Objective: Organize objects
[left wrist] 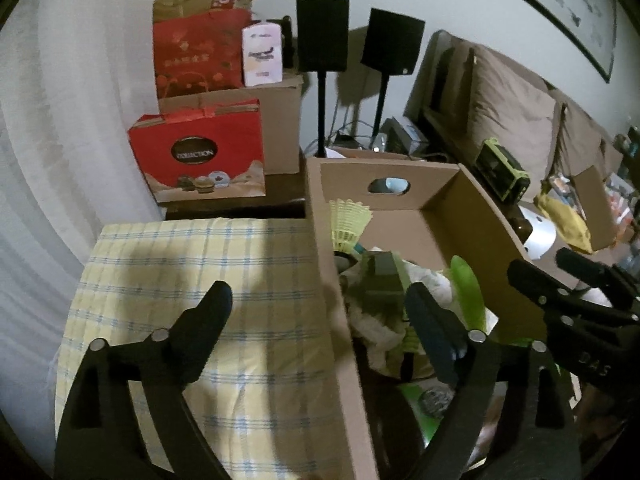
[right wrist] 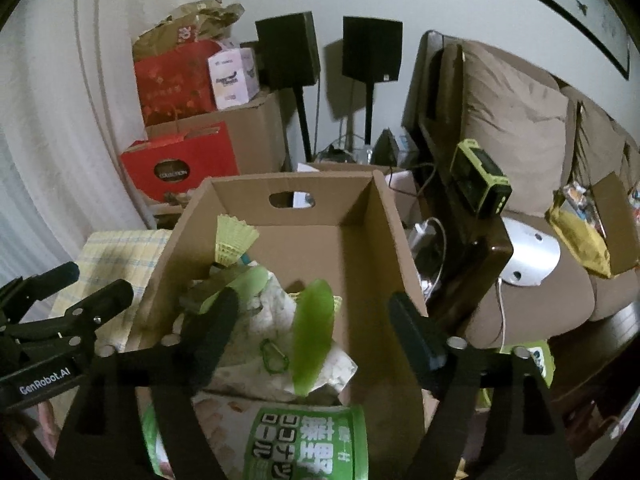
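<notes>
An open cardboard box [left wrist: 472, 216] [right wrist: 380, 240] holds a yellow-green shuttlecock [left wrist: 349, 220] [right wrist: 234, 240], a green leaf-shaped plastic piece [right wrist: 314, 340], crumpled white cloth [right wrist: 272, 312], a small grey-green block [left wrist: 382, 276], a green carabiner [right wrist: 274, 356] and a green printed snack bag [right wrist: 308, 440]. My left gripper [left wrist: 318, 300] [right wrist: 96, 280] is open, its jaws either side of the box's left wall with nothing gripped. My right gripper [right wrist: 314, 304] [left wrist: 544, 262] hangs open over the box's contents, the leaf piece lying below its jaws and not pressed by them.
A yellow checked cloth [left wrist: 200, 264] covers the surface left of the box. Red gift bags [left wrist: 200, 152] and cartons are stacked behind. Two black speakers on stands [left wrist: 322, 36] stand at the wall. On the right is a brown sofa [right wrist: 516, 120], with a green-black device [right wrist: 480, 180] on its arm.
</notes>
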Motion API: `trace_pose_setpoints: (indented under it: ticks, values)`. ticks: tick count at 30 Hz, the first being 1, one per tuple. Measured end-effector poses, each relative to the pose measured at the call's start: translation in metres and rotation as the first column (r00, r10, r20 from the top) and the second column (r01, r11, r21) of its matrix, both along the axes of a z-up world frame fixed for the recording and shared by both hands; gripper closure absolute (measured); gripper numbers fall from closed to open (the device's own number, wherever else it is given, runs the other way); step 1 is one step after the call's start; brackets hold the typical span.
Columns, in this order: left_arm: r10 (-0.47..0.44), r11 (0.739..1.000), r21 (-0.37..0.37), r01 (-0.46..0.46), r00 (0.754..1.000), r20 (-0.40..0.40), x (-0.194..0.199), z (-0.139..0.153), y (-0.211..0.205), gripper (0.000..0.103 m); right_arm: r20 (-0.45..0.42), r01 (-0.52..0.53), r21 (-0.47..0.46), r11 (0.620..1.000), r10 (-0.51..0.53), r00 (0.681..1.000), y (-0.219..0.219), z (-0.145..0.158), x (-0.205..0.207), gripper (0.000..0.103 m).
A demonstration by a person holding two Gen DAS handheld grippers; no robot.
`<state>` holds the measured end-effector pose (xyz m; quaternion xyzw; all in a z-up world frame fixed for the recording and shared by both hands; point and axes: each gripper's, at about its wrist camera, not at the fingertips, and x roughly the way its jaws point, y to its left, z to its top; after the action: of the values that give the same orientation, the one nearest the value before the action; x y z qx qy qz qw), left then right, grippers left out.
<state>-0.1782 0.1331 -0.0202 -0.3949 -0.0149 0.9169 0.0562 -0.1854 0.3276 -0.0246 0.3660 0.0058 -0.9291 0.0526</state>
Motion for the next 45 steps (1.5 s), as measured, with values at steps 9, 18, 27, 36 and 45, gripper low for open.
trace_pose_setpoints:
  ticks: [9,18,27,36,45]
  values:
    - [0.019,1.0,0.009,-0.019,1.0,-0.02,0.019,0.006,-0.026,0.001,-0.018,-0.016,-0.024,1.0,0.016,1.0,-0.006,0.006,0.019,0.001]
    - [0.043,0.999,-0.008,-0.043,0.998,-0.051,0.044,0.016,-0.047,0.0,-0.023,-0.03,-0.026,0.999,0.029,0.999,-0.023,0.008,0.038,0.001]
    - [0.051,0.999,0.01,-0.051,0.996,-0.071,0.072,0.024,-0.063,0.0,-0.035,-0.028,0.007,1.0,0.028,0.999,-0.035,0.012,0.062,0.0]
    - [0.069,0.997,-0.015,-0.071,0.993,-0.092,0.105,0.029,-0.072,0.0,-0.062,-0.03,-0.006,1.0,0.029,0.998,-0.04,0.021,0.099,0.0]
    - [0.101,0.995,-0.012,-0.102,0.99,-0.094,0.14,0.03,-0.082,0.0,-0.068,-0.035,-0.019,0.999,0.034,0.997,-0.046,0.022,0.131,0.0]
